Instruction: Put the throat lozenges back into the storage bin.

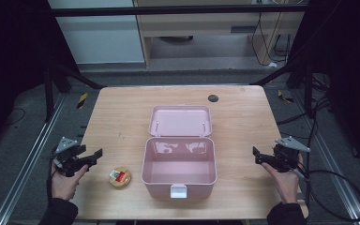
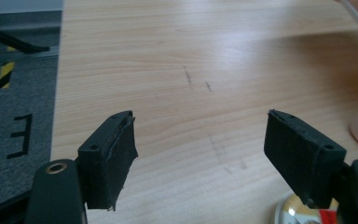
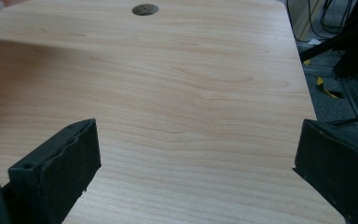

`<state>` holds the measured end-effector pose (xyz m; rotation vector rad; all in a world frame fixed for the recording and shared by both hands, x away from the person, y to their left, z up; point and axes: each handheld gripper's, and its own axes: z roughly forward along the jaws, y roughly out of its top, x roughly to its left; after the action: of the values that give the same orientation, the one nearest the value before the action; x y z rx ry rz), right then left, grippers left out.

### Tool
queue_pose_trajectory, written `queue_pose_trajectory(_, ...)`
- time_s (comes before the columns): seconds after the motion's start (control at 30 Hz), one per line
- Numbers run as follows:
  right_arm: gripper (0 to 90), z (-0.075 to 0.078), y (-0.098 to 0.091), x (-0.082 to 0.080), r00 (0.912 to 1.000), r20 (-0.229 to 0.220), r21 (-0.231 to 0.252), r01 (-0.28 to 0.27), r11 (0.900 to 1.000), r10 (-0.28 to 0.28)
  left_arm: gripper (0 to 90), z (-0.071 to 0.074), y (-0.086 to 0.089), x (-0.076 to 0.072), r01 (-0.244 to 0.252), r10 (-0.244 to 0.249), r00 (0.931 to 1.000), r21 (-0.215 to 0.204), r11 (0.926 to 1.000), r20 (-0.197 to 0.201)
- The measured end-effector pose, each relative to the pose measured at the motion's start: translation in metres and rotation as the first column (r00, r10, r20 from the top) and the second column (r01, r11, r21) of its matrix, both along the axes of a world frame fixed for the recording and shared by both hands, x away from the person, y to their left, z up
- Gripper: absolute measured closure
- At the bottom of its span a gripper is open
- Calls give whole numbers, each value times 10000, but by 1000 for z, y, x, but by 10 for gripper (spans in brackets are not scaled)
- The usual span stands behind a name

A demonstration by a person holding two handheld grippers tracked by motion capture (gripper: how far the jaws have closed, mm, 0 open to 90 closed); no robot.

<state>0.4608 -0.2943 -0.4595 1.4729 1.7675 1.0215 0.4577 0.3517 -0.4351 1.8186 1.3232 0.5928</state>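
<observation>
Flanking pink box, hand-held grippers agape

Open storage box sits mid-table, lid laid back behind it, latch on the near wall. Round tin just left of the box, near edge. Left gripper left of the tin, right gripper right of the box. Cable grommet behind the lid.

Wood table under left claw, right claw. Grommet far ahead of right claw. Striped tape ahead of left claw.
</observation>
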Motion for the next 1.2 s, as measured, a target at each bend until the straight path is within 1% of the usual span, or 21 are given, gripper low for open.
queue_pose_trajectory(0.1, 4, 0, 0, 0, 9999, -167, -108, 26, 9999, -28, 234, 5, -2, -2, 374, -373, 9992, 46, 9993, -119)
queue_pose_trajectory(0.27, 18, -1, 0, -4, 9996, -276, -356, -29, 9994, 19, 225, 19, -9, -2, 1443, -1420, 9889, 567, 9879, -425)
queue_pose_trajectory(0.33, 26, -2, 0, -5, 9995, -289, -444, -120, 9989, 107, 217, 25, -14, -3, 2228, -2172, 9740, 980, 9699, -649)
queue_pose_trajectory(0.37, 28, -2, 0, -6, 9993, -324, -441, -176, 9989, 162, 215, 25, -14, -3, 2228, -2172, 9740, 980, 9699, -649)
queue_pose_trajectory(0.4, 28, -2, 0, -6, 9990, -384, -449, -243, 9987, 226, 214, 27, -16, -2, 2717, -2637, 9609, 1058, 9565, -841)
queue_pose_trajectory(0.47, 28, -4, 0, -7, 9989, -397, -480, -270, 9985, 251, 204, 29, -18, -1, 3188, -3063, 9461, 1347, 9382, -1056)
queue_pose_trajectory(0.5, 28, -4, 0, -7, 9989, -397, -480, -270, 9985, 251, 202, 29, -18, -1, 3188, -3063, 9461, 1347, 9382, -1056)
queue_pose_trajectory(0.57, 28, -5, 0, -8, 9985, -455, -528, -339, 9980, 315, 197, 30, -20, -1, 3524, -3360, 9336, 1480, 9241, -1249)
queue_pose_trajectory(0.6, 28, -5, 0, -7, 9982, -471, -534, -387, 9978, 362, 197, 30, -22, 0, 3933, -3724, 9165, 1596, 9055, -1458)
queue_pose_trajectory(0.67, 28, -5, 0, -7, 9981, -488, -542, -405, 9977, 378, 189, 30, -23, 0, 4125, -3895, 9077, 1609, 8966, -1563)
queue_pose_trajectory(0.7, 29, -5, 0, -7, 9980, -494, -579, -435, 9974, 406, 189, 30, -24, 1, 4315, -4067, 8986, 1640, 8871, -1644)
queue_pose_trajectory(0.73, 28, -5, 2, -7, 9975, -535, -573, -493, 9971, 463, 186, 30, -26, 1, 4738, -4445, 8770, 1750, 8631, -1824)
queue_pose_trajectory(0.87, 28, -6, 3, -7, 9967, -588, -742, -606, 9954, 563, 179, 31, -29, 3, 5426, -5000, 8351, 1942, 8172, -2294)
queue_pose_trajectory(0.9, 28, -6, 3, -7, 9965, -607, -781, -616, 9950, 569, 177, 31, -30, 4, 5557, -5100, 8267, 2020, 8065, -2377)
queue_pose_trajectory(0.93, 28, -6, 3, -7, 9965, -607, -781, -616, 9950, 569, 176, 31, -30, 4, 5557, -5100, 8267, 2020, 8065, -2377)
queue_pose_trajectory(0.97, 28, -7, 4, -6, 9957, -681, -856, -686, 9940, 628, 175, 31, -32, 5, 5866, -5312, 8048, 2182, 7799, -2648)
queue_pose_trajectory(1.03, 28, -8, 5, -6, 9952, -720, -947, -734, 9928, 667, 166, 30, -34, 6, 6081, -5440, 7893, 2390, 7571, -2848)
queue_pose_trajectory(1.07, 28, -8, 5, -6, 9952, -720, -947, -734, 9928, 667, 165, 30, -34, 6, 6081, -5440, 7893, 2390, 7571, -2848)
queue_pose_trajectory(1.1, 28, -8, 6, -6, 9948, -746, -965, -760, 9924, 689, 162, 30, -36, 7, 6177, -5497, 7822, 2494, 7458, -2933)
queue_pose_trajectory(1.13, 28, -8, 6, -6, 9945, -772, -979, -776, 9922, 702, 158, 29, -39, 8, 6346, -5601, 7689, 2616, 7272, -3082)
queue_pose_trajectory(1.2, 28, -8, 6, -6, 9943, -761, -1000, -823, 9916, 749, 148, 27, -42, 10, 6542, -5736, 7529, 2714, 7059, -3227)
